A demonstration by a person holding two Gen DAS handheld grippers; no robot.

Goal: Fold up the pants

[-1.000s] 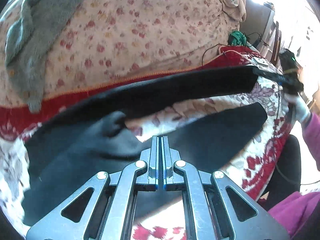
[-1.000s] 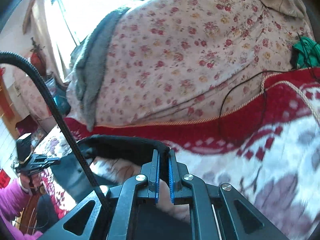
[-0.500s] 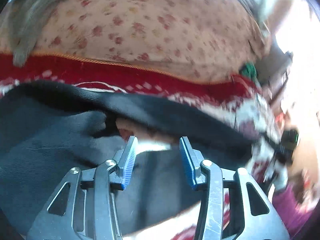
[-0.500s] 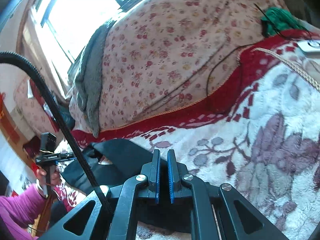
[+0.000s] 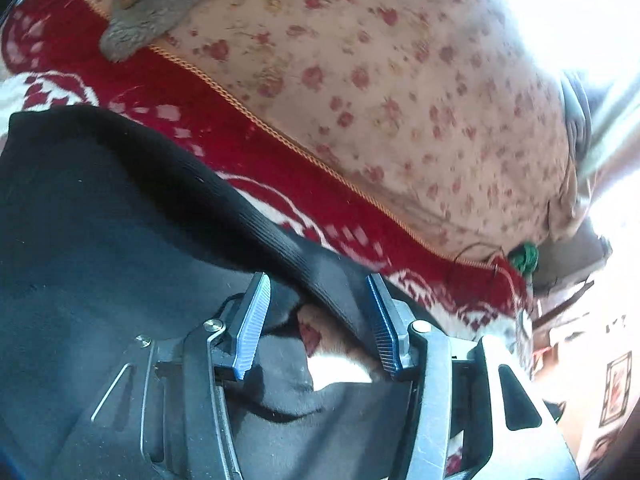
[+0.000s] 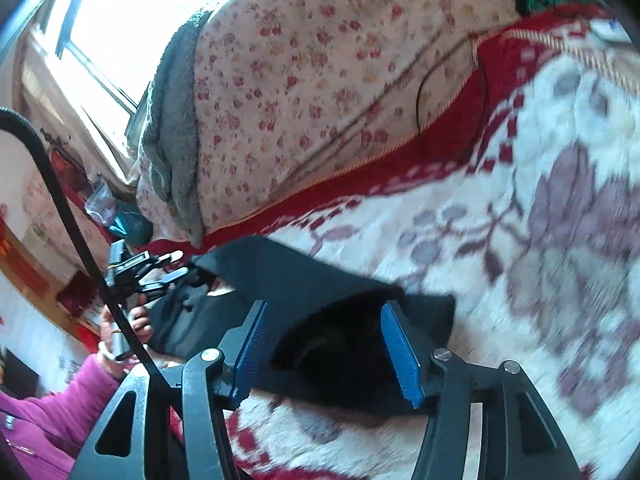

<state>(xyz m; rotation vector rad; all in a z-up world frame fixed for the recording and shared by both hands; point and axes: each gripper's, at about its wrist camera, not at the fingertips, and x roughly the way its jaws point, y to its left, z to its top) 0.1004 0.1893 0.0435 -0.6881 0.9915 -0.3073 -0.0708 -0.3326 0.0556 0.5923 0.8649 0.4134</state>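
Releasing looks like the step in hand: nearest the lens in the right wrist view, the right gripper (image 6: 328, 344) has just been opening its jaws, which now stand well apart with the dark end of the black pants (image 6: 320, 280) lying loose between the blue pads, not pinched. The left gripper (image 5: 316, 320) has likewise just been opening; its jaws stand about half spread, straddling the ribbed waistband (image 5: 256, 216) and a fold of fleece without pressing on either. The pants lie draped across the red-and-white floral blanket (image 6: 540, 216) on the bed, one layer doubled over another, with a strip of blanket showing through a gap under the band. Farther off sits a mound of flowered quilt (image 5: 400, 92) with a grey fleece throw (image 6: 172, 128) over it, and a green bundle (image 5: 524, 256) at the blanket's edge. A magenta sleeve (image 6: 52, 408) shows low in the right view. The fold seems only partly made; next, I judge, both grippers must back clear without dragging the cloth, then pinch a fresh edge to bring it over squarely.
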